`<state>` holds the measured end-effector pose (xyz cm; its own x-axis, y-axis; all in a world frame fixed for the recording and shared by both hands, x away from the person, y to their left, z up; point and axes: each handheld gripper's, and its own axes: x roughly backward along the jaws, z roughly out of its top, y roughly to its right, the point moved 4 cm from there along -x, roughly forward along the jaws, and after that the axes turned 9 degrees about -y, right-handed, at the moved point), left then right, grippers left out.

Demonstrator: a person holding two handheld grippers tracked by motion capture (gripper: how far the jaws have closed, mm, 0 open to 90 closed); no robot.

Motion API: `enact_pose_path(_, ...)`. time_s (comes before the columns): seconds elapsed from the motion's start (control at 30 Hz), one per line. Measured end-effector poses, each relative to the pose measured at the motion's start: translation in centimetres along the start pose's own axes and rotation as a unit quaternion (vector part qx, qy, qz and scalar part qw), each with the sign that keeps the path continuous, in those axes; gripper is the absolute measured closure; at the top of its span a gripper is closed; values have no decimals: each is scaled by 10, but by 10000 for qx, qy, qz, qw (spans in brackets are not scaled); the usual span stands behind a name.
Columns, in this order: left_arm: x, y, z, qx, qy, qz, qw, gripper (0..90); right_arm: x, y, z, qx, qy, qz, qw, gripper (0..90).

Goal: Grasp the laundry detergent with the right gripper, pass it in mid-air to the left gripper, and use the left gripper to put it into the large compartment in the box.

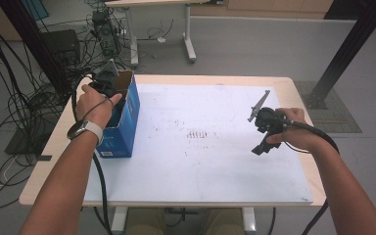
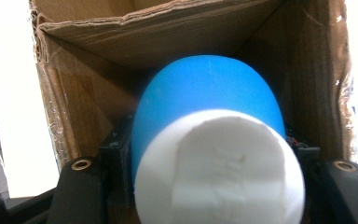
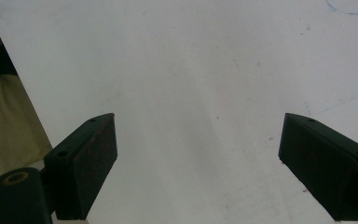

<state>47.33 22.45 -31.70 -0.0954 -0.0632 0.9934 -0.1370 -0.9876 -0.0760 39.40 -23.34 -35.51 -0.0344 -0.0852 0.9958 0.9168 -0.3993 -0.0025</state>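
Observation:
A blue cardboard box point(image 1: 126, 122) with an open top stands at the table's left side. My left gripper point(image 1: 108, 87) is held at the box's opening. In the left gripper view a blue and white rounded object point(image 2: 214, 149) sits between the black jaws, inside the brown walls of the box point(image 2: 135, 42). My right gripper point(image 1: 263, 146) hovers over the white mat point(image 1: 200, 161) at the right. Its jaws stand wide apart in the right gripper view, with nothing between the fingers point(image 3: 93, 163).
The white mat covers most of the wooden table point(image 1: 44, 161). Faint red marks point(image 1: 200, 133) lie at its middle. Cables and equipment point(image 1: 98, 34) crowd the floor at the back left. A black frame post point(image 1: 345, 49) rises at the right.

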Motion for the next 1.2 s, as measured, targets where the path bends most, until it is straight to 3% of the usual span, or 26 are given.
enact_pose_path(0.73, 0, -2, -1, -51, 59, -4, 10000, 310, 1, -1, 0, 4, -2, -14, 10000, 114)
enact_pose_path(1.2, 7, -4, -3, -133, 161, -168, 9996, 278, 2, -3, -1, 7, -27, -25, 10000, 114)
